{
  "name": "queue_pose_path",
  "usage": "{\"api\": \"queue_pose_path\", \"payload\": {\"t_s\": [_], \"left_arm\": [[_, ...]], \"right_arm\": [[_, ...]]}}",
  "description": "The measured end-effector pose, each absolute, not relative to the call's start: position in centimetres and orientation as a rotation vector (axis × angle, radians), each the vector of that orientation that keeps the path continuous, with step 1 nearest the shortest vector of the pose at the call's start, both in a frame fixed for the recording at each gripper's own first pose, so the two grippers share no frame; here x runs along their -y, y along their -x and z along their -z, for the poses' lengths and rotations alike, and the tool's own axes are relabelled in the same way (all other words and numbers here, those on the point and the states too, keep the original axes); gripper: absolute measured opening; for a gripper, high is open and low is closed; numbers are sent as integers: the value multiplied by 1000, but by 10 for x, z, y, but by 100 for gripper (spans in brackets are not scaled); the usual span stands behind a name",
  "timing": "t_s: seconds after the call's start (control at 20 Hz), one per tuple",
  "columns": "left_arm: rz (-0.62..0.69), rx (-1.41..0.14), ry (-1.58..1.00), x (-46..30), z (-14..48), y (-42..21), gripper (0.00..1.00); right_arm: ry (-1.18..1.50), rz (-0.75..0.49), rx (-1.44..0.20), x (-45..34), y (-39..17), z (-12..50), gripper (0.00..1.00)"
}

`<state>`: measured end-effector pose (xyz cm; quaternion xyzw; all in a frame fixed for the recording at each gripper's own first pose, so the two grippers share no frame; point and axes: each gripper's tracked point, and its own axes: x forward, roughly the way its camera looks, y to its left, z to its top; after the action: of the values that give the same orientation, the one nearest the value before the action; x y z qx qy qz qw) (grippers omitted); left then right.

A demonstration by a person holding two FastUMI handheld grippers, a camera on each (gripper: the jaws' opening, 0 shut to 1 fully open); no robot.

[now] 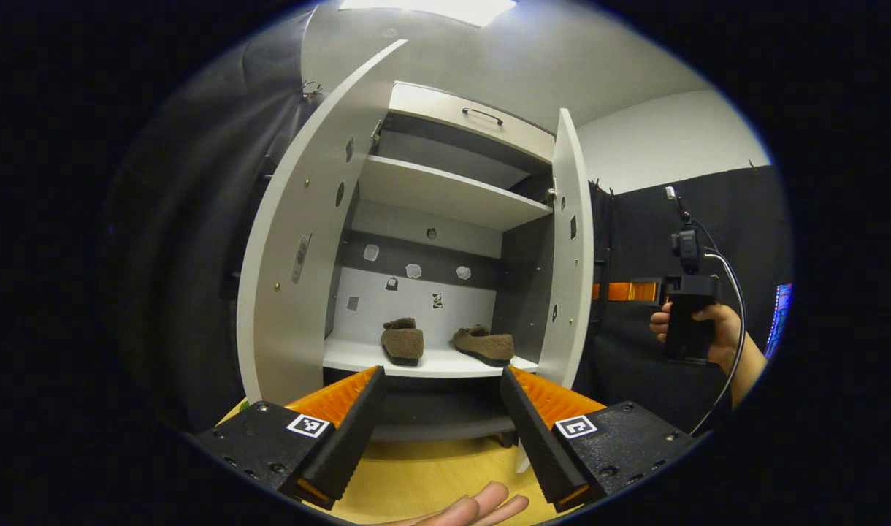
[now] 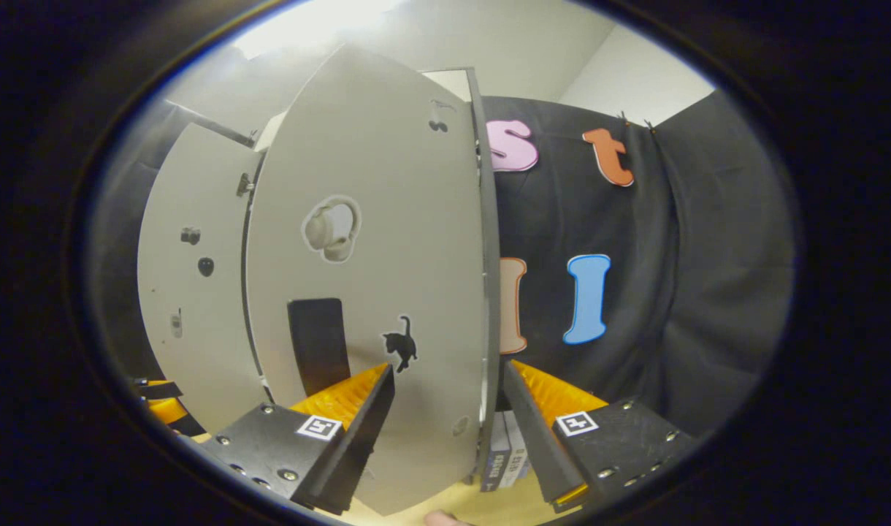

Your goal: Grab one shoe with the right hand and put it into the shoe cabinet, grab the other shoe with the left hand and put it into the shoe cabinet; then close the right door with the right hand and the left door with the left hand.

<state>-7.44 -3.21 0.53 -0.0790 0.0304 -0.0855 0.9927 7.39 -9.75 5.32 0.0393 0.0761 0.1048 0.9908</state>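
**Inspector:** Where are the shoes sitting?

**Assistant:** Both are lying on the lower shelf [image 1: 431,361] of the shoe cabinet [image 1: 445,219]. The left shoe [image 1: 403,341] is at about 11 o'clock from the left tongs [image 1: 440,387], and the right shoe [image 1: 483,344] at about 1 o'clock. They are near each other but apart.

**Inspector:** So which step is in hand?

**Assistant:** In my judgement the stowing is done and the door-closing is starting. The left door [image 1: 292,256] and the right door [image 1: 573,241] are both standing open.

**Inspector:** State of the tongs?

**Assistant:** The left tongs are gaping wide and holding nothing, facing the open cabinet. The right tongs [image 2: 449,387] are also spread wide and empty, with the free edge of the right door [image 2: 387,256] lying between the fingers at 12 o'clock. Whether either finger is touching the panel, I cannot tell. In the left gripper view a hand [image 1: 697,329] is holding the right device at 3 o'clock, beyond that door.

**Inspector:** What is the next move calling for?

**Assistant:** Likely pressing the right door's outer face to swing it shut, then doing the same with the left door.
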Motion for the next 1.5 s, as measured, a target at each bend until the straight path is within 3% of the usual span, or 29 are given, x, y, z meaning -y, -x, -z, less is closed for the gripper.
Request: {"api": "queue_pose_path", "payload": {"t_s": [0.2,0.3,0.45,0.5,0.6,0.8,1.05,1.15,1.25,1.3,1.4,1.5], "left_arm": [[160,-59,148,35,-5,81,96],[160,-52,134,39,-7,86,100],[156,-30,116,41,-14,101,92],[154,-25,109,42,-17,108,96],[133,-46,85,34,-12,118,92],[26,-107,35,-10,-4,131,96],[-71,-100,28,-79,-23,155,96],[-118,-92,24,-113,-32,160,92],[-102,-80,28,-134,-45,163,93],[-65,-63,41,-139,-54,161,96],[-36,-55,91,-158,-66,159,92],[-58,-44,119,-185,-74,142,95]], "right_arm": [[-192,-260,-99,82,-45,-76,89],[-143,-243,-55,93,-25,-83,96],[-116,-279,-47,91,6,-79,92],[-118,-282,-45,92,15,-79,92],[-116,-301,-39,91,25,-78,92],[-101,-342,-17,74,42,-66,94],[-171,-261,-41,73,47,-39,92],[-177,-266,-72,69,48,-31,96],[-147,-252,-67,73,47,-29,92],[-137,-239,-54,76,46,-30,94],[-142,-244,-48,76,47,-28,94],[-154,-260,-39,74,48,-30,94]]}}
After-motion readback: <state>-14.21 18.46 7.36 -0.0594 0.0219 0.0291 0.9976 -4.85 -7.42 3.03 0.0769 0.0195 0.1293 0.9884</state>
